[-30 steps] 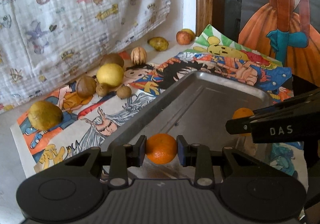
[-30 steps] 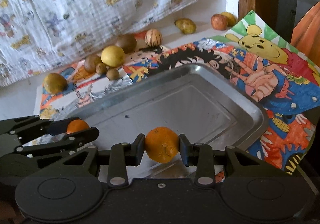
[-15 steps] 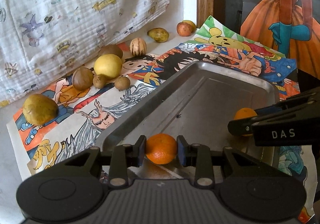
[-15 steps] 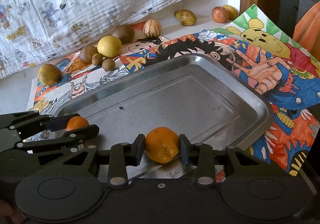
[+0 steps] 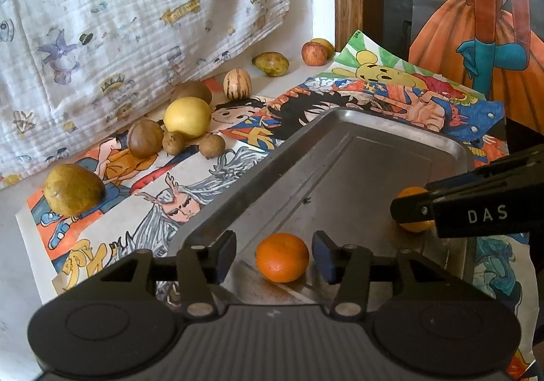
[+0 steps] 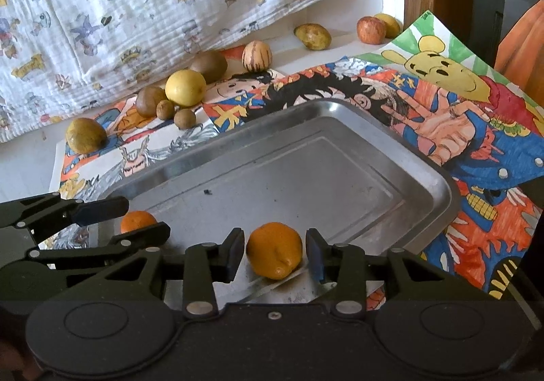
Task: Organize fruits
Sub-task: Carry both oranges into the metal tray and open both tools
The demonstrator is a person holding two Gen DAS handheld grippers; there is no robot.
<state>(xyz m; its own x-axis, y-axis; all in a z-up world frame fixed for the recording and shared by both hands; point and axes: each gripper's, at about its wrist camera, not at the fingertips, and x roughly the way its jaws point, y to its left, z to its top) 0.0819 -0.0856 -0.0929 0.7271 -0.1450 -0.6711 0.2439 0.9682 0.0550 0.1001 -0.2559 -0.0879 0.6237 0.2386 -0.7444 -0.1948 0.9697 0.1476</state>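
Resting in the near end of the metal tray (image 6: 438, 183), two oranges (image 5: 282, 257) (image 6: 274, 250) sit free between our spread left gripper (image 5: 274, 258) and right gripper (image 6: 274, 255). We judge them light, firm, roll-prone; grip across the middle.

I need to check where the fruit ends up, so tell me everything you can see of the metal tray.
The metal tray is a shallow rectangle of dull, scuffed silvery steel with rounded corners, a raised rim and a stepped flat floor. It lies flat on the cartoon-print paper. Two oranges sit at its near edge: one between the open left gripper fingers, another between the open right gripper fingers. A small dark speck marks the floor.
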